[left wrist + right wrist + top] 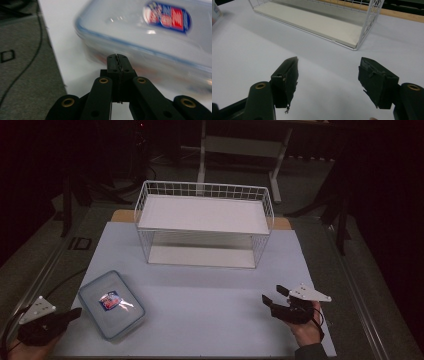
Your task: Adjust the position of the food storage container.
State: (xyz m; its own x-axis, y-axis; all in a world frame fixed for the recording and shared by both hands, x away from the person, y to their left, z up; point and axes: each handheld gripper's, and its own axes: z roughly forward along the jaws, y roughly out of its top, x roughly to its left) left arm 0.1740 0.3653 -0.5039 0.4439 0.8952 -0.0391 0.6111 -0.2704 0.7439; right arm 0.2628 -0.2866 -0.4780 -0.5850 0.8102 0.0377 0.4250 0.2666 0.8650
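1. Left gripper [117, 58]: its jaws are pressing together on nothing, tips pointing at the near side wall of the lidded plastic container [150, 37] and stopping just short of it; whether they are grazing the wall cannot be told from the blurred left gripper view.

2. Right gripper [328, 75]: its jaws are standing spread wide over bare tabletop, well apart from the container and aiming toward the wire rack [367, 22].

3. Position of the container [111, 305]: it is lying flat on the table [200, 290], in front of the rack [204, 222] and off toward its left end, with the left gripper [75, 312] sitting just beside its near-left corner and the right gripper [272, 296] waiting far across the sheet.

4. Handling, as a judgement: the container is looking like stiff, smooth clear plastic with a blue-rimmed lid and a small printed packet [111, 301] inside, so it is probably light but slippery, and too broad for one jaw span across its top.

5. Suggested hold: the raised lid rim or a short end is offering the best purchase; pinching there, or bracing it between both grippers, is likely to be steadier than clamping the sloping side wall, where the jaws may be sliding off.

6. Risk: a lift by the lid alone may be popping it open.
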